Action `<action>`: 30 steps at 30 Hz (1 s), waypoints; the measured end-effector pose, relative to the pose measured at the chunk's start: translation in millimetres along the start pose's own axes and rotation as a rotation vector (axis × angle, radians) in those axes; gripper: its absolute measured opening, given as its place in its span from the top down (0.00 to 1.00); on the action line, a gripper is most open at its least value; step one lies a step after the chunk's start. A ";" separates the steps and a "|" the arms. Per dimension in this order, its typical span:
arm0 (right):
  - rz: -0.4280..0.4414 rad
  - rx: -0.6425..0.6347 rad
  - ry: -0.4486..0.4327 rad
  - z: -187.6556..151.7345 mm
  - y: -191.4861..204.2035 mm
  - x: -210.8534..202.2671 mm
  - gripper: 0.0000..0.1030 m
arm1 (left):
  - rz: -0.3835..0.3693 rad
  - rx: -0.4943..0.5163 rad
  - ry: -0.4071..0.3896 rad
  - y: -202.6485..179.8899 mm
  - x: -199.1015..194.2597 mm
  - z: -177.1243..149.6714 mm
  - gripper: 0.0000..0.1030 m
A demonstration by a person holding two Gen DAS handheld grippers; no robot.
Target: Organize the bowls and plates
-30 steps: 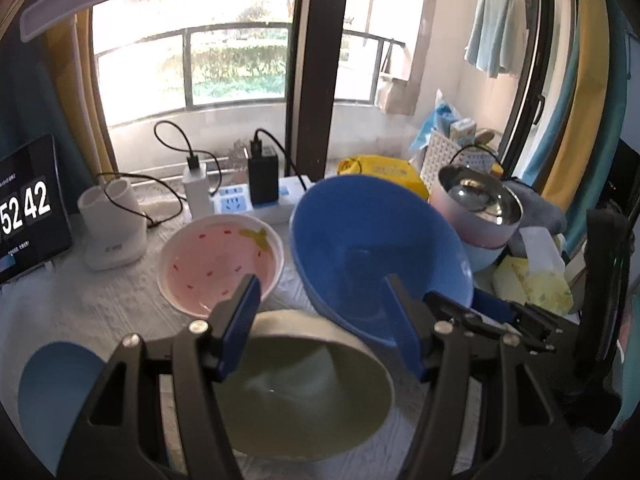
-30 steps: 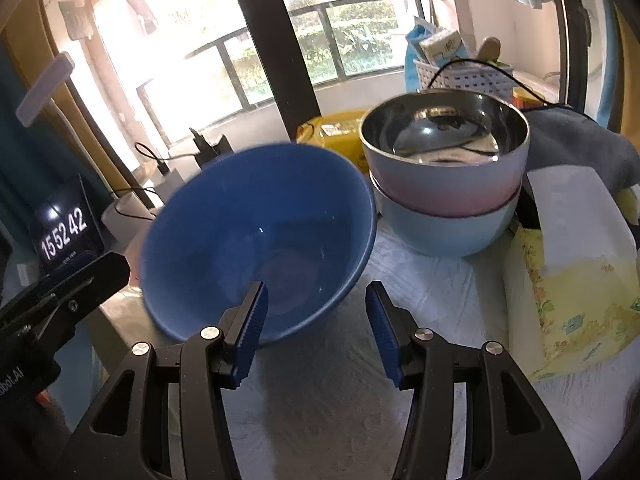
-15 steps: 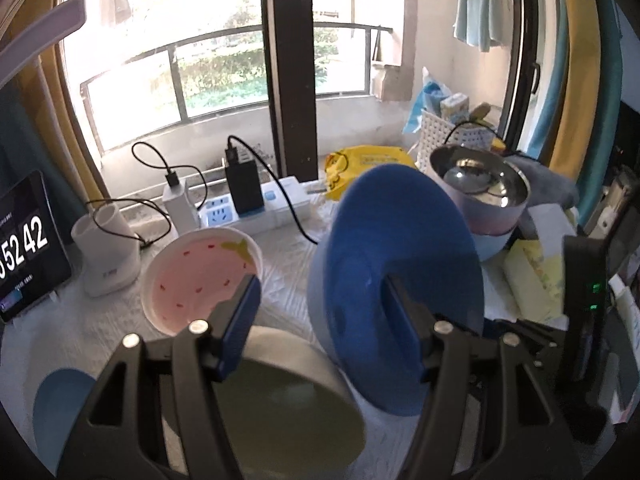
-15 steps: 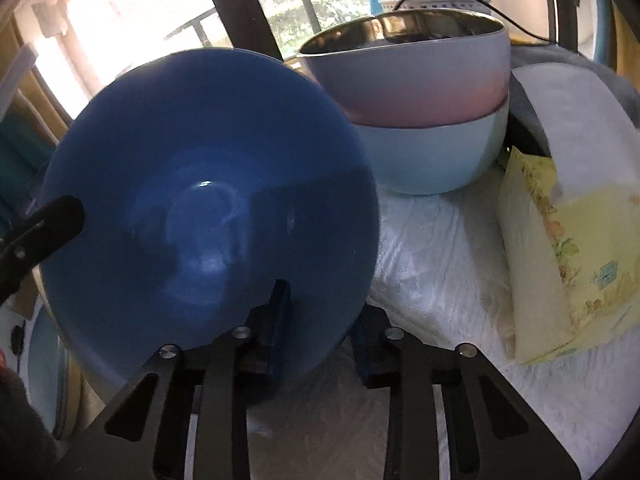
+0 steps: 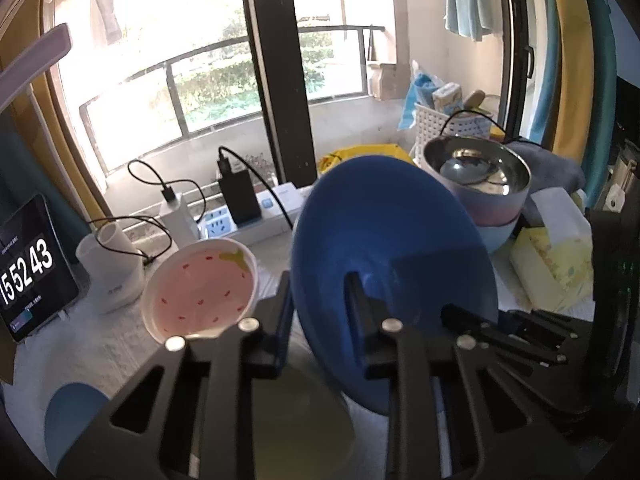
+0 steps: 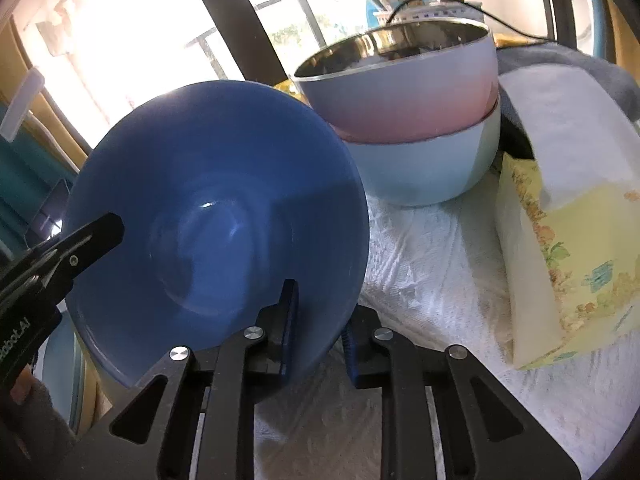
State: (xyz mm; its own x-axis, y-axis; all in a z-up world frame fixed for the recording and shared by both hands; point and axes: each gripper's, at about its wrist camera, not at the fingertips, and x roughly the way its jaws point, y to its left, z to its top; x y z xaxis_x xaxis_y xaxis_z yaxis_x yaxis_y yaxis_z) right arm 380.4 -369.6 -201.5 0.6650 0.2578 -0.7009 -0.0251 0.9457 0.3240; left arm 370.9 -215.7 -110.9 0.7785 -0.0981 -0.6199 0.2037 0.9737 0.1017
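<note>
A large dark blue bowl (image 5: 394, 264) (image 6: 216, 224) is tilted steeply, its inside facing the cameras. My right gripper (image 6: 318, 316) is shut on its rim, one finger inside and one behind. My left gripper (image 5: 320, 300) is also closed across the bowl's rim on the other side, one finger inside, one behind. A pale green bowl (image 5: 296, 424) sits under the left gripper. A pink strawberry-pattern bowl (image 5: 200, 290) stands to the left. A steel-lined pink bowl (image 6: 400, 76) is stacked in a light blue bowl (image 6: 424, 164) at the right.
A white cloth (image 6: 432, 268) covers the table. A yellow tissue pack (image 6: 560, 248) lies at the right. A power strip with chargers (image 5: 240, 216), a white cup (image 5: 110, 268) and a clock display (image 5: 28, 272) stand at the back left. A blue plate (image 5: 74, 420) lies front left.
The right gripper closed on the blue bowl's rim and tilted it up off the table. The left gripper then closed on the bowl's opposite rim.
</note>
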 end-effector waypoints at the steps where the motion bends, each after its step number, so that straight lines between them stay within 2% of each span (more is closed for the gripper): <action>1: -0.002 -0.007 -0.010 -0.1 1.4 -3.0 0.79 | -0.002 0.000 -0.007 -0.3 -2.2 -0.1 0.75; 12: 0.000 -0.037 -0.082 -13.0 13.4 -35.9 0.79 | -0.033 -0.031 -0.059 8.0 -25.7 0.6 0.75; 18: -0.011 -0.046 -0.118 -6.4 17.1 -55.7 0.79 | -0.055 -0.048 -0.088 9.2 -40.8 0.0 0.75; 30: -0.019 -0.074 -0.190 -16.0 42.3 -111.0 0.79 | -0.080 -0.061 -0.137 15.8 -77.8 -6.9 0.75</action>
State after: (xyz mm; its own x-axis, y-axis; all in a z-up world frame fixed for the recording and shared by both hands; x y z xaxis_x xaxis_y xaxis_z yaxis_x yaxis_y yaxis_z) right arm 293.6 -355.0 -120.1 0.7943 0.2045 -0.5720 -0.0612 0.9638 0.2596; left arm 309.4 -191.3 -66.4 0.8358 -0.1994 -0.5115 0.2357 0.9718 0.0062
